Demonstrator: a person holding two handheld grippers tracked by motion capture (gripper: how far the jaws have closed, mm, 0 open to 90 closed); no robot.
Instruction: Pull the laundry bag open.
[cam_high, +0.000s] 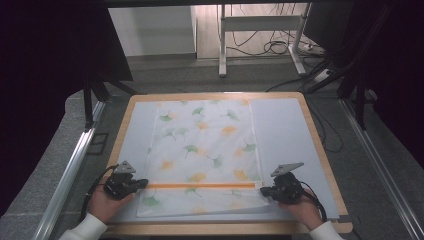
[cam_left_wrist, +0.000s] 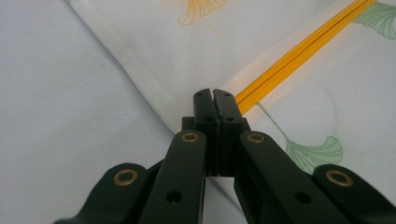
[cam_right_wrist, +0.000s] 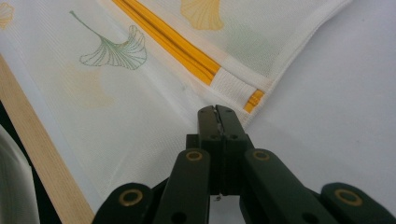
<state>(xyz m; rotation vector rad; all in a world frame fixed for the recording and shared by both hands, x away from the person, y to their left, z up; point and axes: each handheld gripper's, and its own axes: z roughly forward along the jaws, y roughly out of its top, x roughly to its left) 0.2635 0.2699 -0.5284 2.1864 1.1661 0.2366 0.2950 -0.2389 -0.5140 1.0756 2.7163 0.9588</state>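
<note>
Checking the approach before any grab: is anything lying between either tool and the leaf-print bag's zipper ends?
Nothing visible. The left tool and the right tool, both shut, sit right at the bag edges beside the orange zipper, on the bare mat.

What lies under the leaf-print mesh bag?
The leaf-print mesh bag lies flat on a pale grey mat, which covers a wooden table. The mat directly beneath the bag is covered, and whether the bag holds anything cannot be told.
</note>
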